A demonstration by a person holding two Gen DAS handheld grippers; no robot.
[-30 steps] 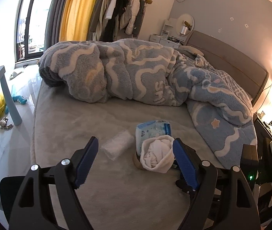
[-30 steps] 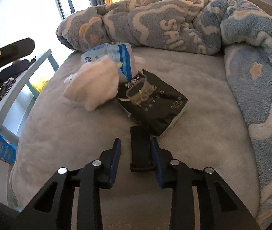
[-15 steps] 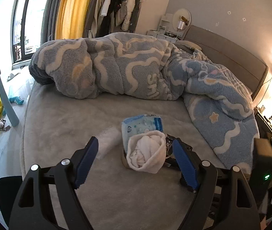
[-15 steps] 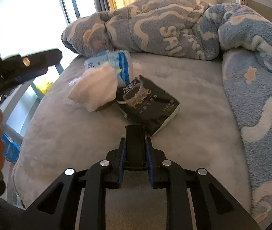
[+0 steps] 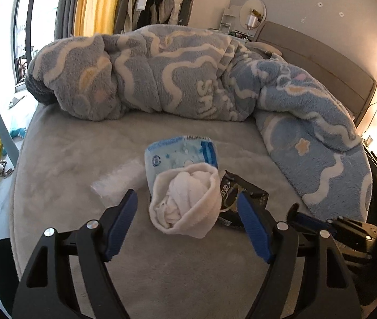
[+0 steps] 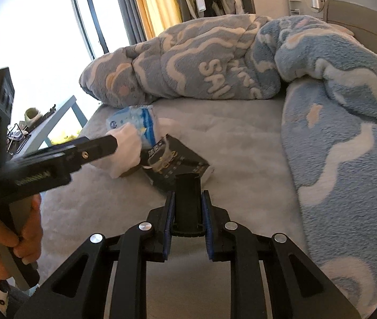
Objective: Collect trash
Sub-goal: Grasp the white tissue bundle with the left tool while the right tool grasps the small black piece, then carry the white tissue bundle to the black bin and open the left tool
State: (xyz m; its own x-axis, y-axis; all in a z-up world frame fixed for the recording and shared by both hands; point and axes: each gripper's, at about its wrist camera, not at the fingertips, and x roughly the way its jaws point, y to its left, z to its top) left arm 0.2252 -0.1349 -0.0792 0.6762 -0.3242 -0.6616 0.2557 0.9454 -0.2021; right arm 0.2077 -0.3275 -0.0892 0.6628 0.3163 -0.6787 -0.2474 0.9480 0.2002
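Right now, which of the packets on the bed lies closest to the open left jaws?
The black packet: its edge lies right by the left gripper's right-hand jaw. The light blue packet lies farther back, behind the white sock roll.

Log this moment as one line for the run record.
left claw: open, closing around rolled white sock | right claw: shut on flat black piece | black snack packet, blue tissue pack: on bed

Blue-and-cream wavy blanket [image 5: 188,79], black packet [image 5: 244,194]
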